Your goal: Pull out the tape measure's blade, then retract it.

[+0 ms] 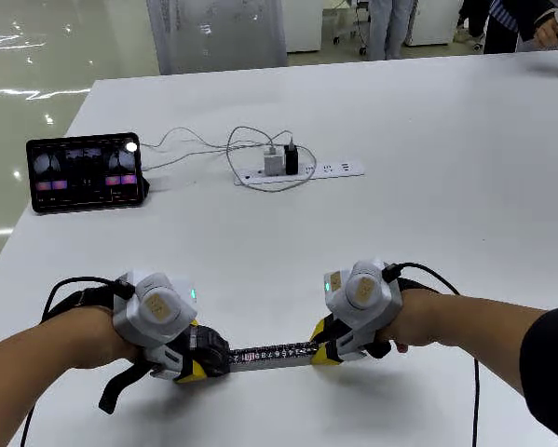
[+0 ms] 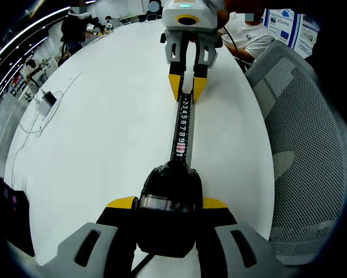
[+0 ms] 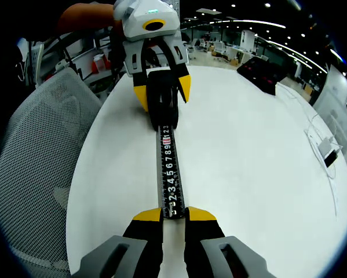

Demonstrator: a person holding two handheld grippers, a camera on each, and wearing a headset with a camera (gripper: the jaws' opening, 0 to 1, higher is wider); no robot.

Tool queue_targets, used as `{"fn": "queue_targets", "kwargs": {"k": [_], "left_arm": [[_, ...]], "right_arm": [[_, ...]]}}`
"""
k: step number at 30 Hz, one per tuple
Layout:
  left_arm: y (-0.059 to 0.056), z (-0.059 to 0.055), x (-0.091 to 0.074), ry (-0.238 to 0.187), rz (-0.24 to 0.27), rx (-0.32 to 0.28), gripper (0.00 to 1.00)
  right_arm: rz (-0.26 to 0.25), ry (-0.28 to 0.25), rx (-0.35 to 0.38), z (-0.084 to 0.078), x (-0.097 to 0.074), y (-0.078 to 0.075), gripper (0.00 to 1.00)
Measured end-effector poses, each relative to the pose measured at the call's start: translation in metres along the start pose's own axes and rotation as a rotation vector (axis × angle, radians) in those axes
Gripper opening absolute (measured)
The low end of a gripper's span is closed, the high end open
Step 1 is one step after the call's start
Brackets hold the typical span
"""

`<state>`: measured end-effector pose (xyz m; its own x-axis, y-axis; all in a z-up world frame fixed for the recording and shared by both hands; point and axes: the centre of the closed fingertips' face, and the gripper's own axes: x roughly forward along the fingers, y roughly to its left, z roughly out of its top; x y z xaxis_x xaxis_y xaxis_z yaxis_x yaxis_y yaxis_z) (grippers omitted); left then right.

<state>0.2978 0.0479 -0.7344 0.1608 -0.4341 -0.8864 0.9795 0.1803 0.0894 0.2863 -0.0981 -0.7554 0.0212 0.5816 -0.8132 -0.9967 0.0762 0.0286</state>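
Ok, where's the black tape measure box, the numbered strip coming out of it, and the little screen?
tape measure case (image 2: pixel 170 202), left gripper view, on top of its black body.
blade (image 3: pixel 169 168), right gripper view, on its numbered middle.
tablet (image 1: pixel 85 172), head view, on its lit screen.

Gripping tape measure case in left gripper, pinching blade in right gripper, jaws facing each other.

The right gripper pinches the end of the blade with its yellow-tipped fingers. The blade lies flat on the white tabletop and runs straight to the black tape measure. The left gripper grips that. A grey mesh chair stands beside the tabletop.
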Motion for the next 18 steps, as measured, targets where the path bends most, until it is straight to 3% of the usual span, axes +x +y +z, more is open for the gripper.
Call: {"fn": "queue_targets", "kwargs": {"k": [18], "left_arm": [[0.000, 0.000, 0.000, 0.003, 0.002, 0.002, 0.35]], "right_arm": [[-0.006, 0.004, 0.008, -0.011, -0.007, -0.002, 0.09]]}}
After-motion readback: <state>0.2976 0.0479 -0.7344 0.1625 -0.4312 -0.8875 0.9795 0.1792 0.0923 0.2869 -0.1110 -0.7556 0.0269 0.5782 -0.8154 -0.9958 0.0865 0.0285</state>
